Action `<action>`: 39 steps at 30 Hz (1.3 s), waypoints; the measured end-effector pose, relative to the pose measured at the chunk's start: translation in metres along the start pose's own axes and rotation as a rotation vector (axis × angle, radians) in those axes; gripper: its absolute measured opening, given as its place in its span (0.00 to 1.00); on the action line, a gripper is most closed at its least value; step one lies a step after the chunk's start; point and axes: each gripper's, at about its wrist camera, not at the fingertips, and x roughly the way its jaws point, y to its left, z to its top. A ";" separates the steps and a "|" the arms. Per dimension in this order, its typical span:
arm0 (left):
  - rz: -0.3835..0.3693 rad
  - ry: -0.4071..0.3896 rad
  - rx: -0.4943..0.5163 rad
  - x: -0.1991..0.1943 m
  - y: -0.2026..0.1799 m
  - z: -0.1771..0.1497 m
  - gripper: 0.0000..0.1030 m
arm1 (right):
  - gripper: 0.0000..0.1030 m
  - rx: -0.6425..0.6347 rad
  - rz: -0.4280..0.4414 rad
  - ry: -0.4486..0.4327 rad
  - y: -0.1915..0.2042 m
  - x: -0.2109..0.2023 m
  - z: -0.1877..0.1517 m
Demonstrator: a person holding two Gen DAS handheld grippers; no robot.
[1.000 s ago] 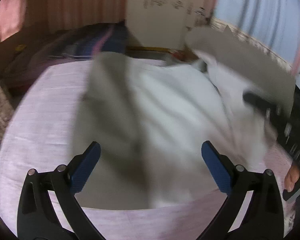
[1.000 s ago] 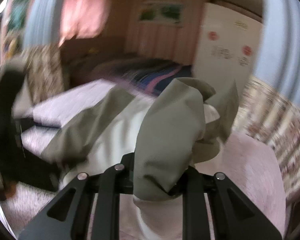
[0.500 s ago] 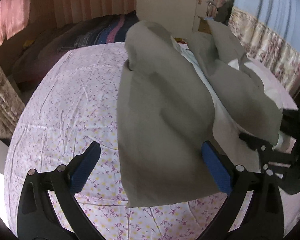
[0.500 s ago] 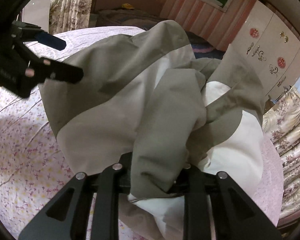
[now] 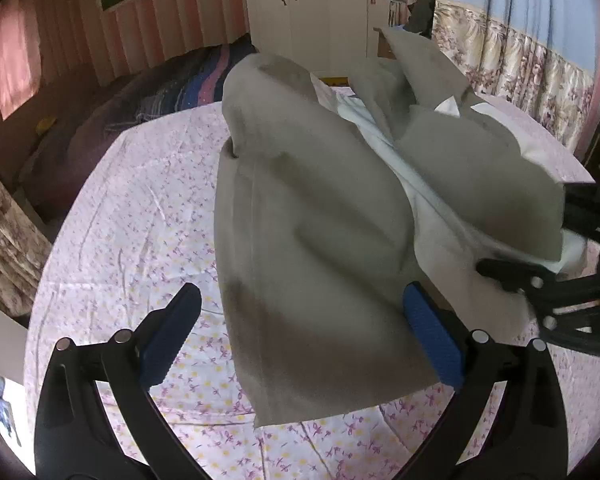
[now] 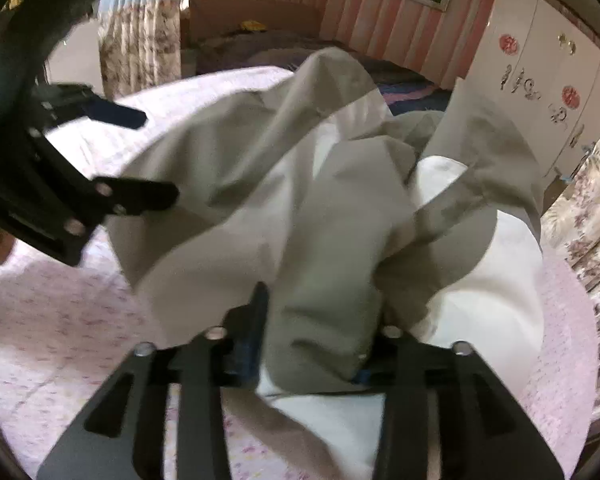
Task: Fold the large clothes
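Note:
A large grey-green and white garment (image 5: pixel 324 216) lies crumpled on a bed with a pink flowered sheet (image 5: pixel 140 208). My left gripper (image 5: pixel 300 336) is open, its blue-padded fingers (image 5: pixel 168 336) on either side of the garment's near grey edge, holding nothing. My right gripper (image 6: pixel 312 336) has its jaws partly apart with a bunched grey fold of the garment (image 6: pixel 332 280) between them; it also shows at the right of the left wrist view (image 5: pixel 540 280). The left gripper shows at the left of the right wrist view (image 6: pixel 132 152).
A white wardrobe (image 5: pixel 320 12) stands beyond the bed. A second bed with a striped dark cover (image 5: pixel 172 84) lies at the back left. Flowered curtains (image 5: pixel 532 64) hang at the right. The sheet's near edge (image 5: pixel 320 452) lies just below the left gripper.
The garment has come down from mid-air onto the bed. My right gripper's jaws have spread wider around the fold. My left gripper stays open near the grey edge.

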 end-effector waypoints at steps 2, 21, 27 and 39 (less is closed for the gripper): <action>0.008 -0.006 0.017 -0.004 -0.003 0.001 0.97 | 0.53 0.001 0.008 -0.018 0.000 -0.013 0.001; -0.026 0.003 0.039 -0.012 -0.016 0.015 0.97 | 0.78 0.112 0.144 -0.083 -0.014 -0.041 -0.032; -0.035 0.003 0.041 -0.010 -0.020 0.026 0.97 | 0.90 0.045 0.152 -0.056 -0.003 -0.026 -0.029; -0.023 0.038 0.025 0.007 -0.014 0.027 0.97 | 0.88 0.025 0.100 -0.043 -0.017 -0.055 -0.010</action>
